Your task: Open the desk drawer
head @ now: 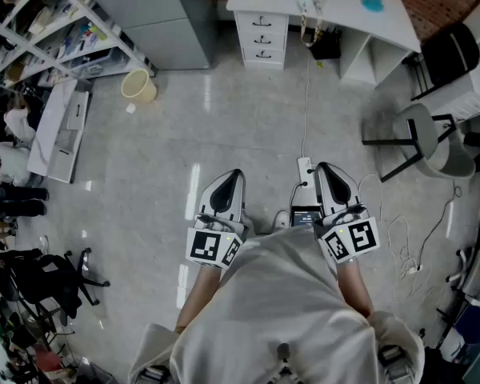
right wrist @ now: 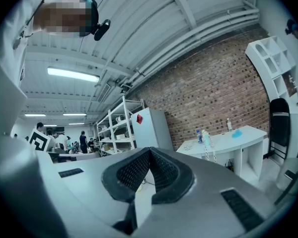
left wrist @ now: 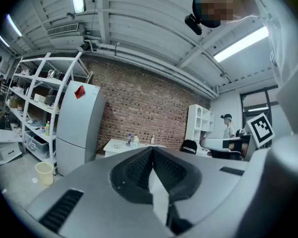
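desk drawer first: the stack of three white drawer fronts with dark handles (head: 262,34) sits under the white desk (head: 336,2), at the end nearest the tall grey cabinet (head: 156,14). all three fronts look flush, so nothing is opened yet. which of the three is meant, i can't say.

i'm standing well back from the desk, with a wide stretch of pale grey floor (head: 248,126) between me and it. the left gripper (head: 234,176) is held level in front of my body, jaws clenched together with nothing between them. the right gripper (head: 326,169) is the same, pinched closed and empty. both point toward the desk, and neither is anywhere near a handle.

on the way to the desk a white power strip (head: 304,166) and its cable lie on the floor, something to step round, i'd say.

my read is that the task is at its very start. what's left is to walk up to the desk, part one pair of jaws, take a handle and pull the drawer out.
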{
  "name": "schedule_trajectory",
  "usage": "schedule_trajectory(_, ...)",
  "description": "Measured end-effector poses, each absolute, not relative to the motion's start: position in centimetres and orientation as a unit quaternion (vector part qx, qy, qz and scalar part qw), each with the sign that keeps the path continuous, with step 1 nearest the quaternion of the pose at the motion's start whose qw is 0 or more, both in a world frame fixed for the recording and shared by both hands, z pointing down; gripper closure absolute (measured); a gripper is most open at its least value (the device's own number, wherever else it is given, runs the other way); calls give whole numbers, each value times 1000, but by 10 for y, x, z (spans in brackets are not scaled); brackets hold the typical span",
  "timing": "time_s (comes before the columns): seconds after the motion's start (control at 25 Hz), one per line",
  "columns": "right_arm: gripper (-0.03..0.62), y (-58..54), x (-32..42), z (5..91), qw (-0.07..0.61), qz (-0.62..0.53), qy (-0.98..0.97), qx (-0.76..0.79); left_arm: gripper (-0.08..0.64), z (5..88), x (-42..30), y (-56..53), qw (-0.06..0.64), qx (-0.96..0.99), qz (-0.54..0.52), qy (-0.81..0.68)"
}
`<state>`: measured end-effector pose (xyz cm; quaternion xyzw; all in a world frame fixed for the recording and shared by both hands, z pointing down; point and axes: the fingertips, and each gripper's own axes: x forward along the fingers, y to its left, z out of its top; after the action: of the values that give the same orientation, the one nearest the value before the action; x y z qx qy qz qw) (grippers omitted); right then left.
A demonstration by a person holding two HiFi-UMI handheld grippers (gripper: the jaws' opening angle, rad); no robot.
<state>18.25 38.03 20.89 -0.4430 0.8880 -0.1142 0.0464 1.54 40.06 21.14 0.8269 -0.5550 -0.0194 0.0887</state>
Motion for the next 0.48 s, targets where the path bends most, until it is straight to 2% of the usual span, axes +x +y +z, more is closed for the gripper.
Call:
schedule_trajectory(0.24, 566, 396, 171, 215, 35, -125, 879, -458, 554, 211, 0, 409, 89, 835, -5, -544)
schedule_trajectory(0.48, 566, 397, 124, 215, 19, -115, 878, -465, 554, 219, -51, 401, 101, 837, -11, -537)
